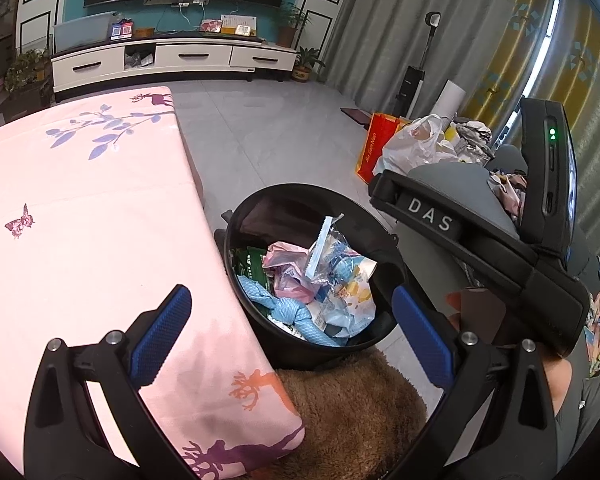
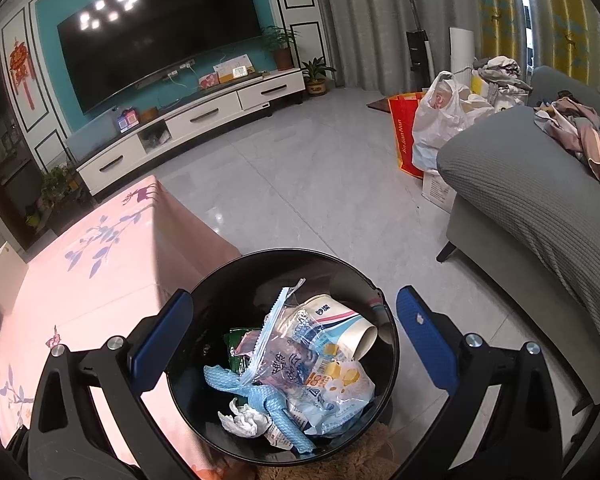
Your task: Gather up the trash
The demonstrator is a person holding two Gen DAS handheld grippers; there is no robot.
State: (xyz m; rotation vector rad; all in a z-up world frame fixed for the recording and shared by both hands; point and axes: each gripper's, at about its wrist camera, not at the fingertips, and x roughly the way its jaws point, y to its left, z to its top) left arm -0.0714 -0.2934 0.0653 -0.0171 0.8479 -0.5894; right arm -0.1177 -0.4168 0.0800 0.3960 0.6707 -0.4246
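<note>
only rightward: paper cup [image 2: 346, 326], seemingly empty

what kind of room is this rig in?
Most likely a home living room: a large wall-mounted TV over a low white media cabinet, a grey sofa, and floor-length curtains.

Ahead I see a dark television [image 2: 156, 36] above a white cabinet [image 2: 196, 120]. A pink tablecloth [image 1: 80, 208] covers the table at left; a grey sofa [image 2: 540, 200] sits right, bags [image 2: 440, 120] beside it.
</note>
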